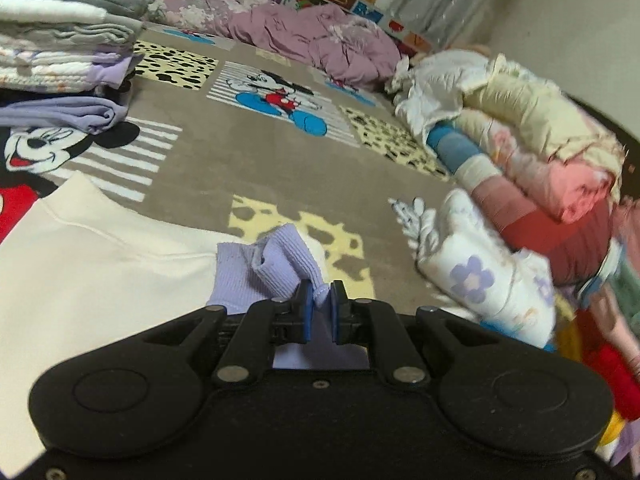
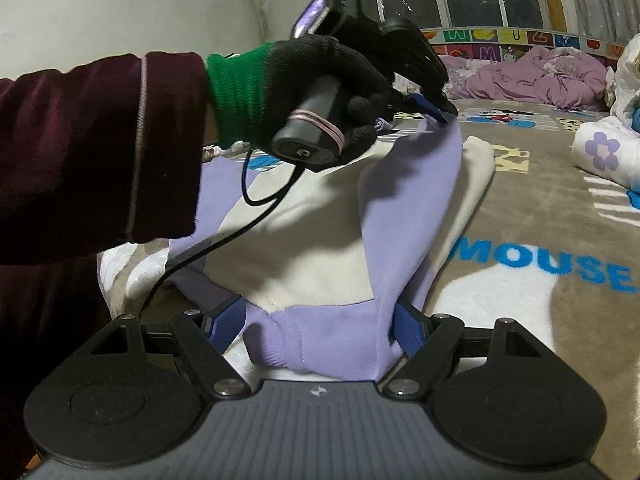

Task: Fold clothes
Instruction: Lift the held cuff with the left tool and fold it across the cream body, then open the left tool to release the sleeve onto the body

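Right wrist view: left gripper (image 2: 434, 106) pinches the sleeve (image 2: 404, 208) cuff, stretched lengthwise toward the spread right gripper (image 2: 310, 330) (hem between, ungripped).

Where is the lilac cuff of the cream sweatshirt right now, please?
In the left wrist view the lilac cuff sits low and centre, pinched in the left hand-held gripper, above the cream sweatshirt spread on the cartoon blanket.

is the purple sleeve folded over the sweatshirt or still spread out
Mid-fold: the left gripper, shut on the sleeve's cuff, holds the purple sleeve lifted over the cream sweatshirt.
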The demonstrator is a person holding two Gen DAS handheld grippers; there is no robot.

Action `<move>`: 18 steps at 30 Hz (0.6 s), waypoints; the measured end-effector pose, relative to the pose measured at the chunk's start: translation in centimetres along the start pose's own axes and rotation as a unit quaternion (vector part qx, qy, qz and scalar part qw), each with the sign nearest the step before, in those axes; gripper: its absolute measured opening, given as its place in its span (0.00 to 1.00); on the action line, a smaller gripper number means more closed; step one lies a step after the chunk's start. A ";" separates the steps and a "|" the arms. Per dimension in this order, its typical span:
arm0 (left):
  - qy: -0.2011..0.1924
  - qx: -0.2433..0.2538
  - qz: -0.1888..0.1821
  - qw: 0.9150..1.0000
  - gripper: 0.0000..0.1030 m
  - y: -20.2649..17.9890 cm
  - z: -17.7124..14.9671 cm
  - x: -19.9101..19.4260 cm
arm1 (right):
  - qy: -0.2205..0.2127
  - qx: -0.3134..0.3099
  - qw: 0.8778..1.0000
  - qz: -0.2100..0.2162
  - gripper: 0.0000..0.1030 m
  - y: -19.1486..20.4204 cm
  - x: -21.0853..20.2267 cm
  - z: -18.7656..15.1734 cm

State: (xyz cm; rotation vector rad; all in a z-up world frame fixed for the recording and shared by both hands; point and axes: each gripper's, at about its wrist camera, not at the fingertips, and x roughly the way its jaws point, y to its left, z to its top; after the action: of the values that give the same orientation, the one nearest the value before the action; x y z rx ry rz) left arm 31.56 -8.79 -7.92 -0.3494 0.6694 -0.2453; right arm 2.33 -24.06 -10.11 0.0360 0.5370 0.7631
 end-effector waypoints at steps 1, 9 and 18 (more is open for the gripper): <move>0.002 0.006 0.003 1.000 0.06 -0.1 -0.1 0.3 | 0.000 0.000 1.000 0.000 0.76 0.0 0.0 0.0; 0.003 0.110 0.039 0.993 0.06 -2.3 -0.8 1.9 | 0.002 0.003 1.000 0.003 0.76 0.0 0.2 -0.1; 0.011 0.204 0.056 0.977 0.07 -4.0 -1.8 3.7 | 0.003 0.003 1.000 0.004 0.76 0.1 0.4 -0.1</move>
State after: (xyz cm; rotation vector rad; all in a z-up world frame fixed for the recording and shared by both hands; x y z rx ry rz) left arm 32.81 -14.14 -9.74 0.0840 0.6417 -0.2724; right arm 2.43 -23.71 -10.39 0.0412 0.5457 0.7690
